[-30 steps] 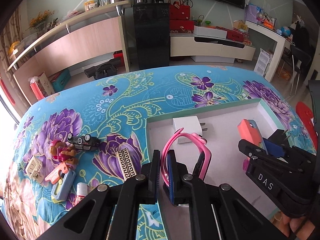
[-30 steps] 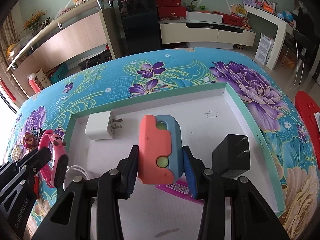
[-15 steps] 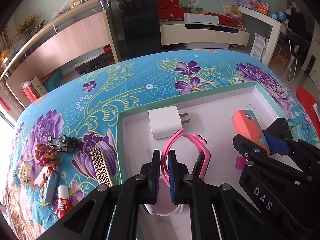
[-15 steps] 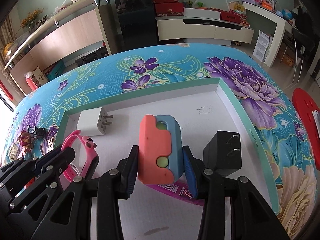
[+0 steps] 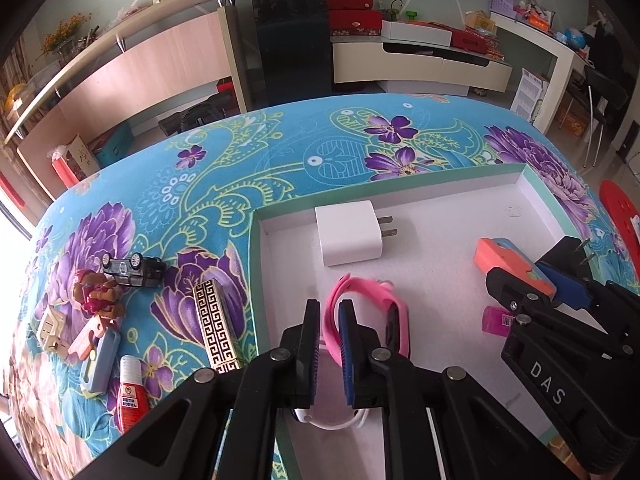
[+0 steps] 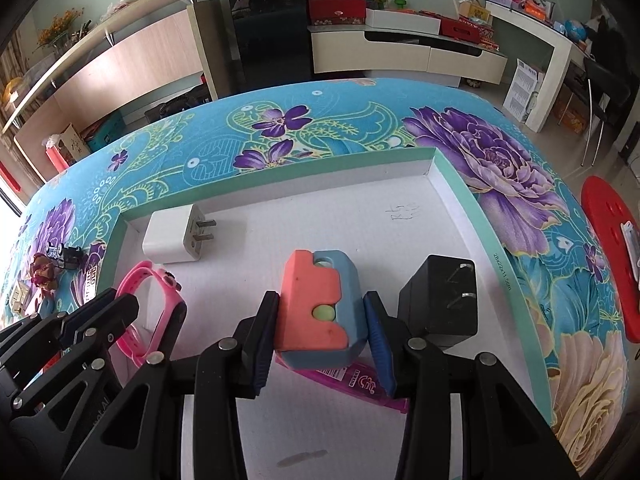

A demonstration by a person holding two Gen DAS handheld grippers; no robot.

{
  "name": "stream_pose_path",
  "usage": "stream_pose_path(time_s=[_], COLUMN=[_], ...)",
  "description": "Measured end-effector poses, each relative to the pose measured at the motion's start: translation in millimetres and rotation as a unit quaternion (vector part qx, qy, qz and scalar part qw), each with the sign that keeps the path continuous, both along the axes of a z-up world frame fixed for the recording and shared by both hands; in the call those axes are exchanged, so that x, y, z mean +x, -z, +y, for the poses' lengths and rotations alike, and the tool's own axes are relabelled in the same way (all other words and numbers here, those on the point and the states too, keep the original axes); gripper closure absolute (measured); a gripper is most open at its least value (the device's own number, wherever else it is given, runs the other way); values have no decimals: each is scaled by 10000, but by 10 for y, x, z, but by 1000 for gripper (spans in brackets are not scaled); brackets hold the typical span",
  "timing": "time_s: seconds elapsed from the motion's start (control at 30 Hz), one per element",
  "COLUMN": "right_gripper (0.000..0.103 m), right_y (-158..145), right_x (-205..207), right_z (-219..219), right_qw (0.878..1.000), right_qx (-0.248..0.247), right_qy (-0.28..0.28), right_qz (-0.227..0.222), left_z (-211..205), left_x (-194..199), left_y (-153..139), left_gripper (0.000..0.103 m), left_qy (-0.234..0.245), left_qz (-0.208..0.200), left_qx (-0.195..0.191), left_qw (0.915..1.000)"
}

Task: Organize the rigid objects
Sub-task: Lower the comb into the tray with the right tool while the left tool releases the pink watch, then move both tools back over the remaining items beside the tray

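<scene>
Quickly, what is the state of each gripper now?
Left gripper: closed on the pink watch strap.
Right gripper: closed on the coral and blue plastic block.

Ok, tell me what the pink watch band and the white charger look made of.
Pink watch band: likely silicone or soft rubber; matte, curving in a smooth loop. White charger: seemingly hard glossy plastic, with crisp edges, soft sheen and two metal prongs.
</scene>
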State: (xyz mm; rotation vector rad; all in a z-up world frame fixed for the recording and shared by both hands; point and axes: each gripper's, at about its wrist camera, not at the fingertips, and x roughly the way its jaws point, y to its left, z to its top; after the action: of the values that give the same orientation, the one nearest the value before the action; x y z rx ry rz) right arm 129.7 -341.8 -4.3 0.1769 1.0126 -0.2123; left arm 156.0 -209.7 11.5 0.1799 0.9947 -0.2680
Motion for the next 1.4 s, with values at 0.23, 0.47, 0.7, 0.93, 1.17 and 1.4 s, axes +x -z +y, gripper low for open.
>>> stream_pose_path(time_s=[0.23, 0.47, 0.7, 0.93, 1.17, 1.4], right_gripper=[59, 59, 56, 30, 10, 0], right_y=[-139, -253, -189, -135, -133, -175], right_x=[-40, -70, -3, 60, 83, 63], right_z=[5, 25, 152, 317, 368, 304], right_qw=[9998, 9991, 9992, 9985, 9982, 9983], right_qx=[-37, -2, -72, -153, -172, -41], right_qy=[-40, -78, -243, -480, -501, -302], right_qz=[-204, -407, -295, -230, -270, -487], left_z=[189, 499, 829, 1022, 1174, 1274], left_x=[-44, -70, -55, -22, -9, -12], left_y=[-221, -371, -260, -93, -20, -7], left_gripper=[91, 91, 35, 9, 0, 0], left_qy=[-196, -610, -1153, -1542, -1845, -2063], left_qz=[-223, -461, -411, -285, -241, -341], left_qx=[-157, -180, -107, 13, 34, 12], left_qw=[9994, 9969, 9924, 9876, 9825, 9779])
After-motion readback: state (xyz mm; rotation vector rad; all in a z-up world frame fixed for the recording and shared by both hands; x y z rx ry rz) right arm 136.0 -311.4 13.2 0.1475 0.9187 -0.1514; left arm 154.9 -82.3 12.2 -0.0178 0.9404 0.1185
